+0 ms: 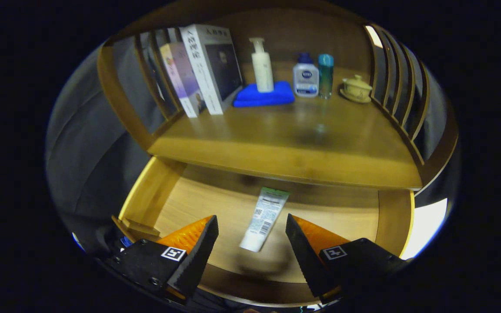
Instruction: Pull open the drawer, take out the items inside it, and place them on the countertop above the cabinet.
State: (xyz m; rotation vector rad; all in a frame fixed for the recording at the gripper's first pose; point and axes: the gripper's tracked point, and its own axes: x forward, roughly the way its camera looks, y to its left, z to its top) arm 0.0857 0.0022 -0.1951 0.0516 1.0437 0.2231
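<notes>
Black-and-orange two-finger gripper (252, 228) hangs spread wide and empty over the pulled-out light wooden drawer (170, 198), one white squeeze tube (262, 218) lying flat between its fingers, touching neither. Tube's long axis runs front to back, tilted slightly, green-banded end toward the drawer's rear, near end blurred. On the wooden countertop (285, 143) above: two upright books (200, 71), one blue folded cloth (264, 95) under a white pump bottle (262, 65), two more bottles (313, 76), one lidded ceramic cup (356, 89).
</notes>
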